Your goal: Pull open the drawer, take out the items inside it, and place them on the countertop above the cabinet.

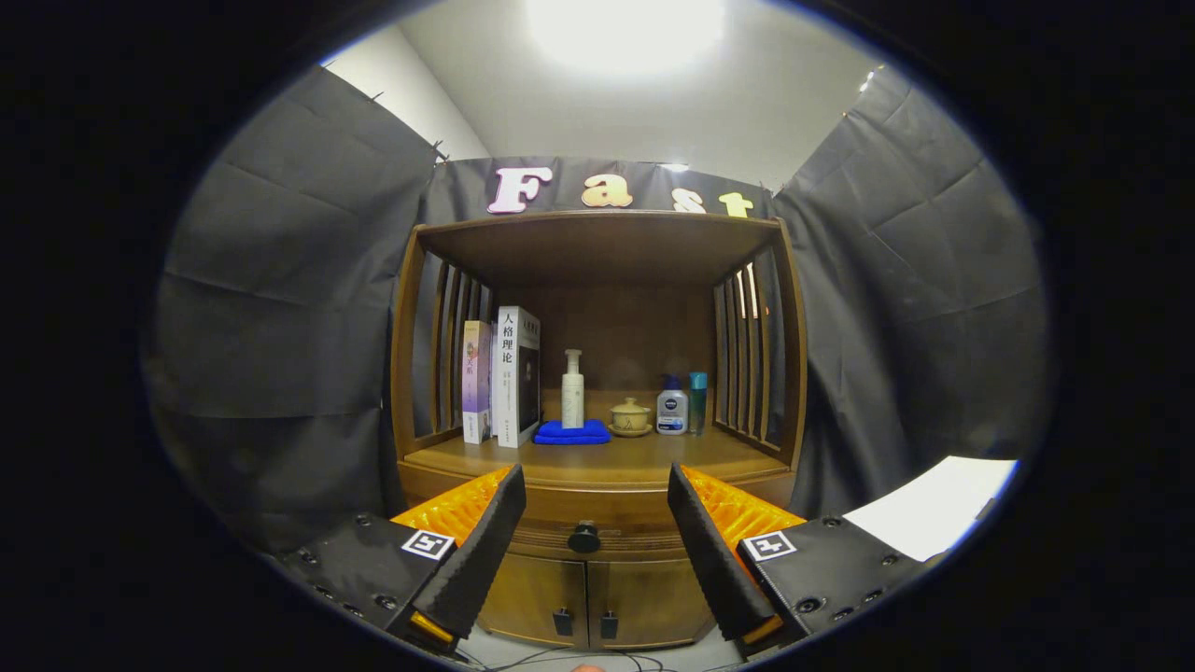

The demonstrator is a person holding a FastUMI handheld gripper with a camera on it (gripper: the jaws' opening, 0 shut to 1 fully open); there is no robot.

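Note:
A wooden cabinet [597, 485] stands straight ahead of me against the booth wall. Its drawer [644, 539] is closed, with a dark round knob [584, 538] at the middle of its front. My gripper [596, 490] is open, some way in front of the cabinet. The knob shows in the gap between my fingers, a little below the tips and well beyond them. Nothing is held. The countertop [635, 457] above the drawer is bare along its front part. What lies inside the drawer is hidden.
On the countertop's back part stand two books [504, 375], a white pump bottle [572, 390] on a folded blue cloth [571, 432], a small lidded cup [630, 417] and two small bottles [681, 404]. Below the drawer are two doors [588, 597]. A white surface [934, 509] lies at the right.

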